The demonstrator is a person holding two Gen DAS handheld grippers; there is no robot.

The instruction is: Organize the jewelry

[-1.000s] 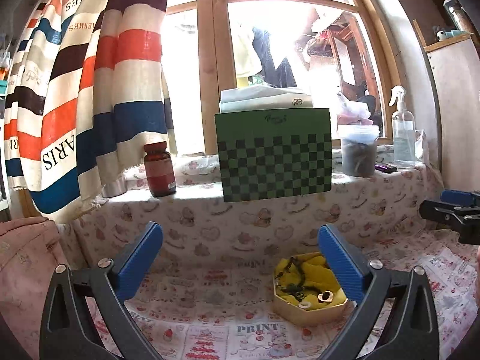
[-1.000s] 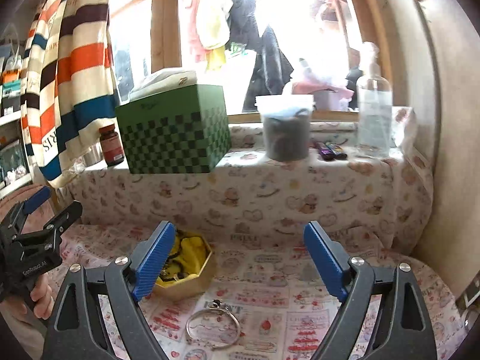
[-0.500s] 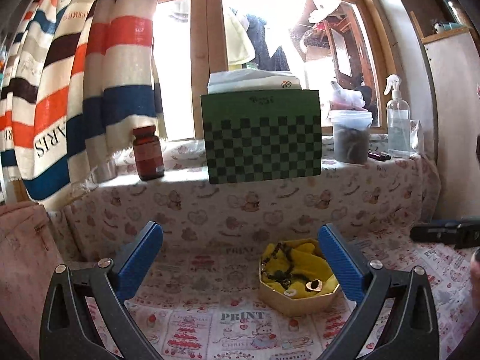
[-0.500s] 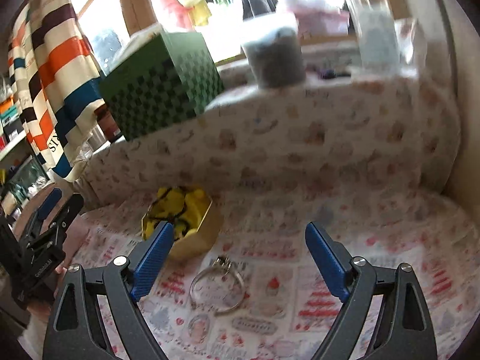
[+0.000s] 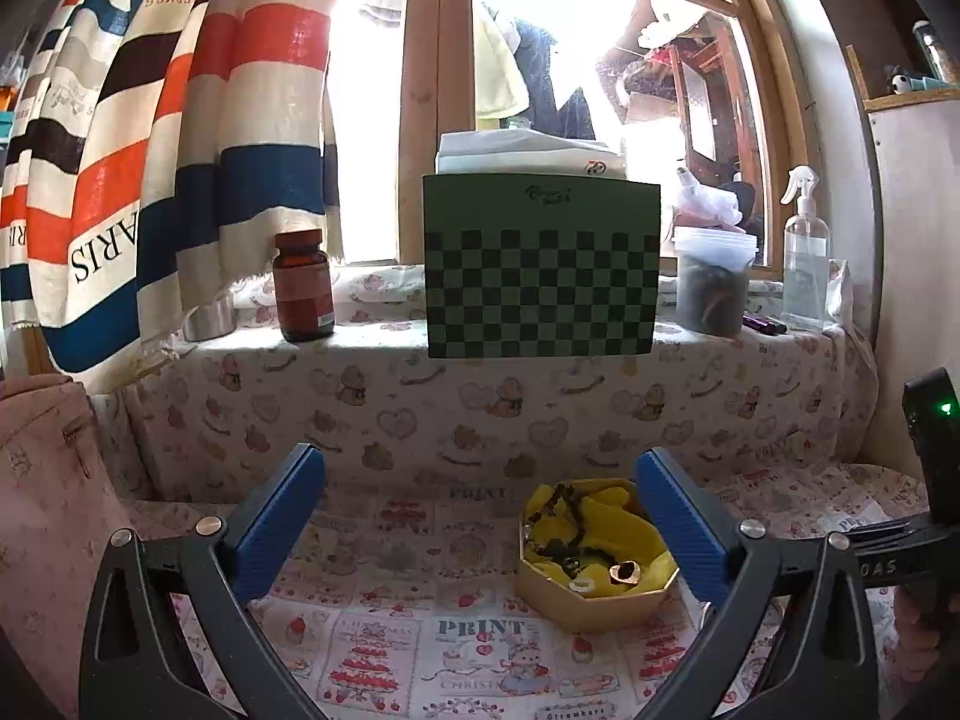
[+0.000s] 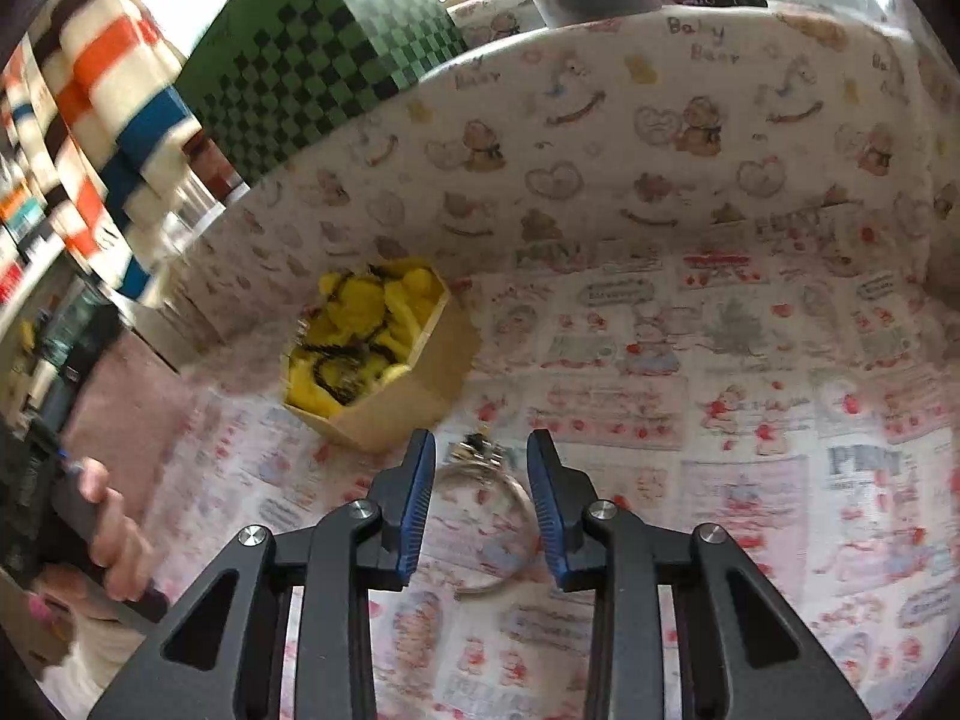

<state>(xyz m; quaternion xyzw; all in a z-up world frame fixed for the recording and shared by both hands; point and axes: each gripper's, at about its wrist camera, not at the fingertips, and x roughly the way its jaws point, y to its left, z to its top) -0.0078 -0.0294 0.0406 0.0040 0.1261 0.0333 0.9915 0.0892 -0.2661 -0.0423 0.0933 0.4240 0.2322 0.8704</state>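
Note:
A gold octagonal box [image 5: 591, 594] lined with yellow cloth holds a dark bead chain [image 5: 564, 525] and small pieces; it also shows in the right wrist view [image 6: 384, 384]. A silver bangle [image 6: 480, 480] with a small charm lies flat on the printed cloth just right of the box. My right gripper [image 6: 481, 465] hangs low over the bangle, its jaws narrowed and straddling the charm end, not shut on it. My left gripper [image 5: 480, 516] is wide open and empty, held back from the box.
A cloth-covered ledge [image 5: 540, 372] behind carries a green checkered box [image 5: 540, 276], a brown bottle [image 5: 302, 285], a lidded tub [image 5: 714, 282] and a spray bottle [image 5: 806, 258]. A striped curtain [image 5: 150, 150] hangs at left. A pink bag [image 5: 42, 480] lies left.
My right gripper has tipped down and dropped onto the bangle, and its jaws have narrowed from wide open. My left gripper has shifted a little, still open.

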